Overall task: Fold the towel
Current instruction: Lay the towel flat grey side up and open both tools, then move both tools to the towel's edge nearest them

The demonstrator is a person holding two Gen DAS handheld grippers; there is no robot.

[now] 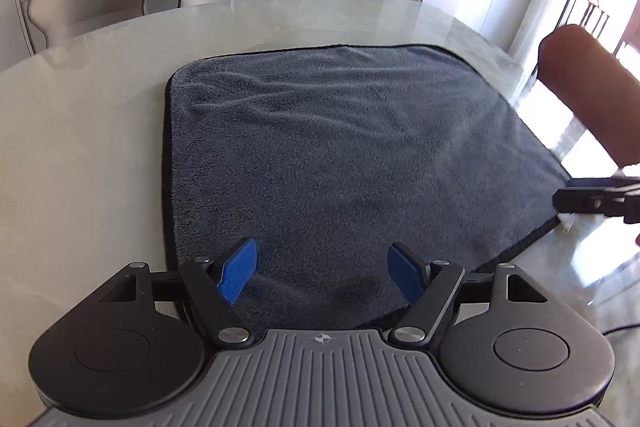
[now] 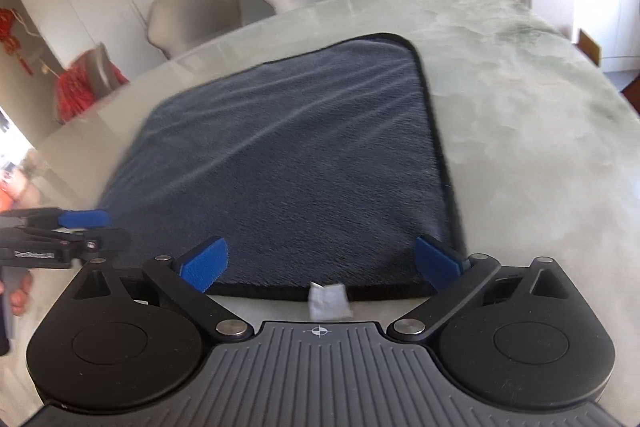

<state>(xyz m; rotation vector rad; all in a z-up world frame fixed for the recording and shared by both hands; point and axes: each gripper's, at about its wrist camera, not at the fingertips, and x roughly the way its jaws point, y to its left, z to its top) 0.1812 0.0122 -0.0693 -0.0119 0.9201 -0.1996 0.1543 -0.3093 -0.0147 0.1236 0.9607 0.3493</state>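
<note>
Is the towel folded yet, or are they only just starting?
Only just starting. Done: the gray towel lies spread flat on the table, with no fold in it. In hand: nothing yet; the left gripper and right gripper are both open at the towel's near edge, the right one by the white tag. Left to do: grab the edge, then do all the folding.

Dark grey towel (image 1: 340, 155) with black edging (white tag (image 2: 329, 301)); pale marbled table (image 1: 100, 115); blue pads (image 1: 239, 277).
</note>
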